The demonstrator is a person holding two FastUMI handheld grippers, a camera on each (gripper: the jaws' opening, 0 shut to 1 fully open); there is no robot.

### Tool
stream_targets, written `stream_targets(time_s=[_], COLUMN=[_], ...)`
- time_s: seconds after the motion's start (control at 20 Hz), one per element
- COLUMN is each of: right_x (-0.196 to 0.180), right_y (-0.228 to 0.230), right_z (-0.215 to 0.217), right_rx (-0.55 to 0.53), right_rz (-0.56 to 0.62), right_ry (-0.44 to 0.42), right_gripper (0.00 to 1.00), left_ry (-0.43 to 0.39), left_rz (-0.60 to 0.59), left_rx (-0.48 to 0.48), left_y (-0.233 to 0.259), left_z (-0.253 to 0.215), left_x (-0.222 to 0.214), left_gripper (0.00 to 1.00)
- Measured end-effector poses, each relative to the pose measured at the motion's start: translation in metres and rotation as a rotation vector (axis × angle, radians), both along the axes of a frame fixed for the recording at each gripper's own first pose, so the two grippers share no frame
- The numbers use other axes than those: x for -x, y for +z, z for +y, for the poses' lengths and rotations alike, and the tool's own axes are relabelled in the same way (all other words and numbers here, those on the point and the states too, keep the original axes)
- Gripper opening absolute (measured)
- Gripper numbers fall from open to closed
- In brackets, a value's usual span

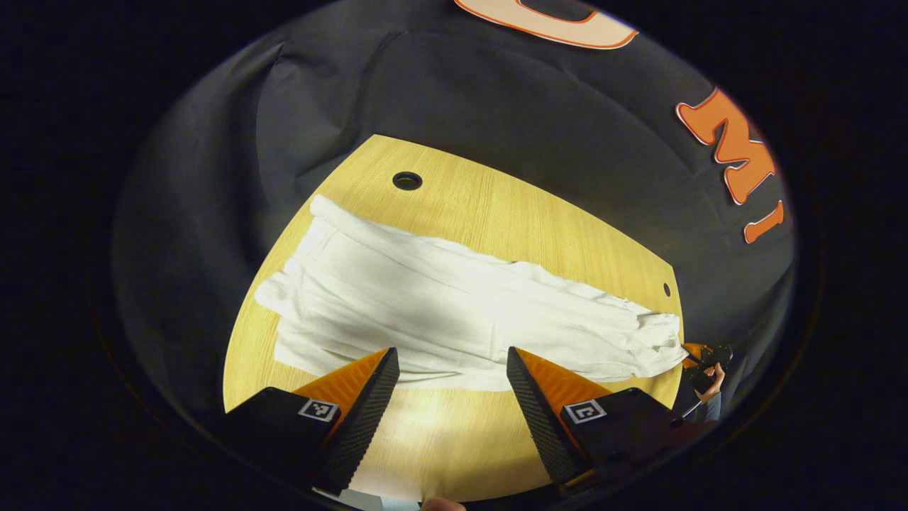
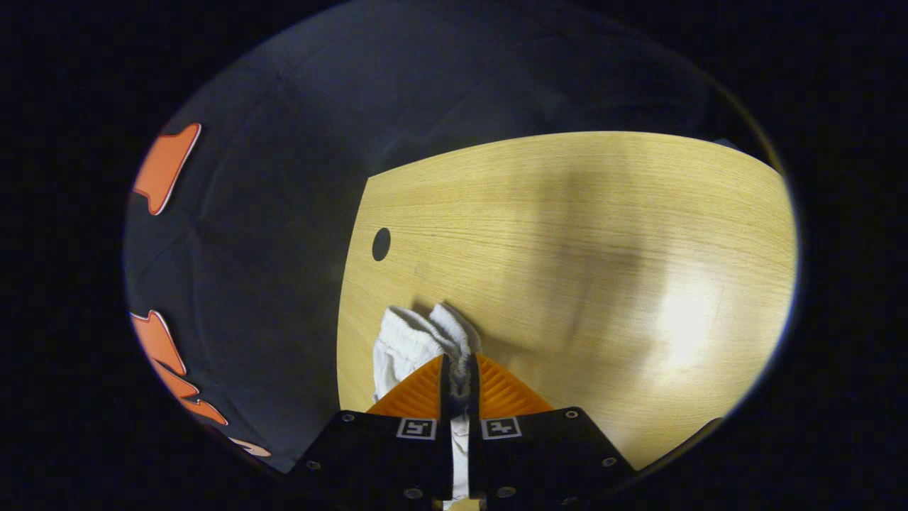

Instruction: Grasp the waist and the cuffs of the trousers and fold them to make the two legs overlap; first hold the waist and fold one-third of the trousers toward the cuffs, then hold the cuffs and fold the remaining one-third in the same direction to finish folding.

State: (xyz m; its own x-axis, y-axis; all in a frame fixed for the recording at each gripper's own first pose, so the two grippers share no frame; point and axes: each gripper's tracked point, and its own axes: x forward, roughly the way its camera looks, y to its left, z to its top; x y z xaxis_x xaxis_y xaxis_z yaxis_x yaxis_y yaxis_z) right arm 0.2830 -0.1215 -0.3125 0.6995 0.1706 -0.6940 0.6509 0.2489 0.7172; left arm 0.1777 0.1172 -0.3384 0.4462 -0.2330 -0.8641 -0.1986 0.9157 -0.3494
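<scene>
White trousers (image 1: 454,312) lengthwise across wooden table (image 1: 496,206), right gripper (image 2: 457,372) pinching one end (bunched), left gripper (image 1: 450,369) jaws wide.

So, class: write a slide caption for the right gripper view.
Right gripper shut on white trousers near the wooden table edge.

Wooden table (image 2: 567,227), black cloth wall (image 1: 496,106), probably overhead glare

Soft cloth trousers (image 1: 454,312), smooth wood-grain table (image 1: 496,206).
</scene>
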Motion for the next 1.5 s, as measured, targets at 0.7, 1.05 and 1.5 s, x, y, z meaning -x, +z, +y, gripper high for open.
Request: stream_targets(time_s=[0.7, 1.05, 1.5], right_x=[0.007, 0.008, 0.008], right_y=[0.09, 0.132, 0.153], right_z=[0.064, 0.122, 0.209], right_rx=[-0.015, -0.005, -0.02], right_rz=[-0.213, -0.275, -0.284], right_ry=[0.078, 0.095, 0.131], right_gripper=[0.09, 0.08, 0.08], left_ry=[0.04, 0.024, 0.047], left_rz=[-0.02, -0.006, 0.013], left_rx=[0.044, 0.086, 0.142], left_y=[0.014, -0.011, -0.034], left_z=[-0.011, 0.019, 0.056], left_x=[0.068, 0.054, 0.047], left_gripper=[0.96, 0.99, 0.99])
